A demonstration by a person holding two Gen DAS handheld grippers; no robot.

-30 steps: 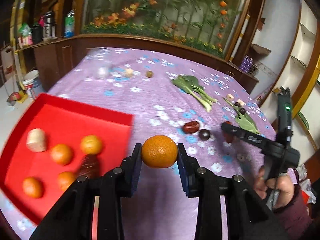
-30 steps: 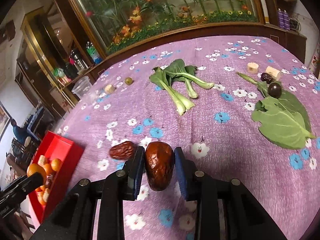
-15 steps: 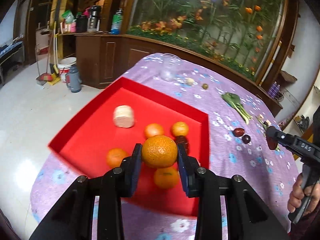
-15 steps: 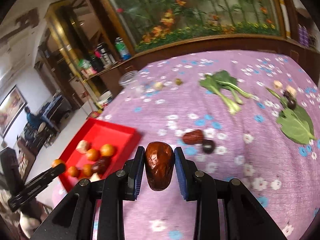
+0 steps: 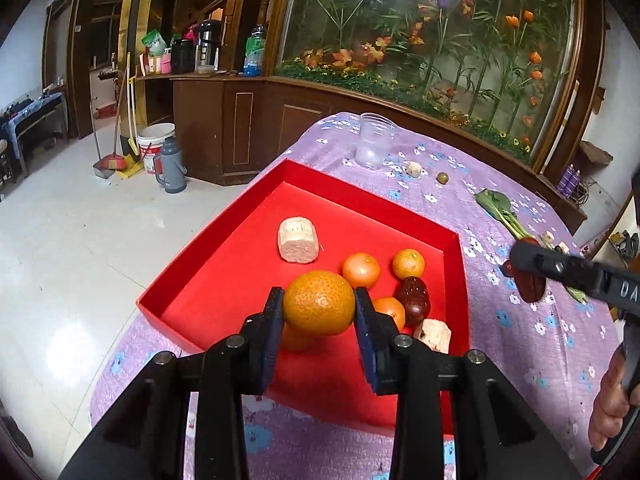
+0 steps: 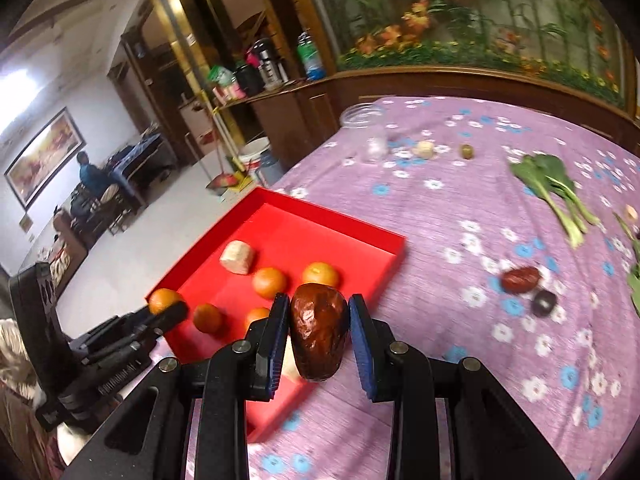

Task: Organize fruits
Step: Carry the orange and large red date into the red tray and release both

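Observation:
My left gripper (image 5: 319, 306) is shut on an orange mandarin (image 5: 319, 304) and hangs over the near part of the red tray (image 5: 224, 240). In the tray lie several mandarins (image 5: 361, 270), a dark red date (image 5: 414, 300) and two pale chunks (image 5: 298, 239). My right gripper (image 6: 319, 330) is shut on a glossy brown date (image 6: 319, 330) held just above the tray's (image 6: 360, 240) near right corner. It shows in the left wrist view as a black arm holding the date (image 5: 530, 286) right of the tray. Another date (image 6: 520, 279) and a dark round fruit (image 6: 544, 302) lie on the cloth.
The purple flowered cloth (image 6: 460, 208) covers the table. On it stand a clear plastic cup (image 5: 374, 142), a pale chunk (image 5: 414, 169), a small green fruit (image 5: 442, 178) and leafy greens (image 6: 556, 188). The table's left edge drops to a white floor (image 5: 80, 240). A person's hand (image 5: 612, 404) holds the right gripper.
Both grippers have swung left from the middle of the cloth to the red tray. The mandarin now hangs over the tray; the held date has come to its near right corner.

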